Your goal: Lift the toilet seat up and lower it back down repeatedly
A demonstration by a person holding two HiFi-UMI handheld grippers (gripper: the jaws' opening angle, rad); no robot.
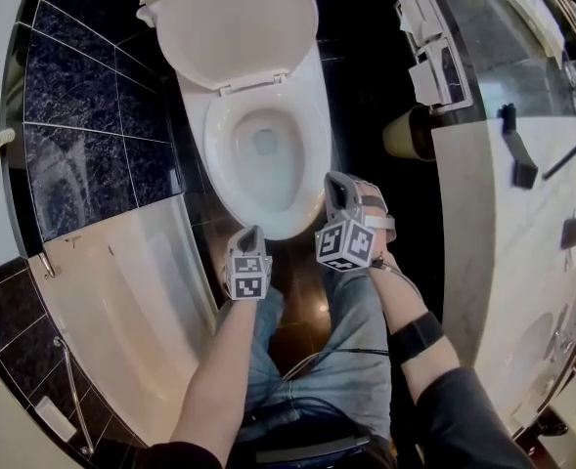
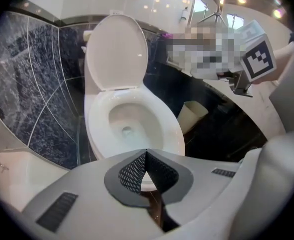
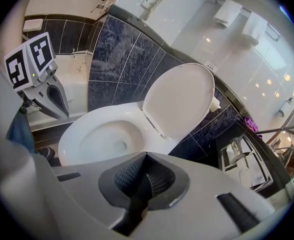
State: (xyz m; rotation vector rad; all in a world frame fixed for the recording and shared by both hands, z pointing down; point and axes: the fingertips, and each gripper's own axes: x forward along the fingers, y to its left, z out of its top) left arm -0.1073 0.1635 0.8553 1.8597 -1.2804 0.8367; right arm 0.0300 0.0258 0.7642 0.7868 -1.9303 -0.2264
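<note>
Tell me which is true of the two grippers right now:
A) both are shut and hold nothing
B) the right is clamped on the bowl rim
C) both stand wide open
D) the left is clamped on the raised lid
A: the left gripper and the right gripper each show their jaws together with nothing between them, and the toilet bowl lies ahead of them, ungripped.
</note>
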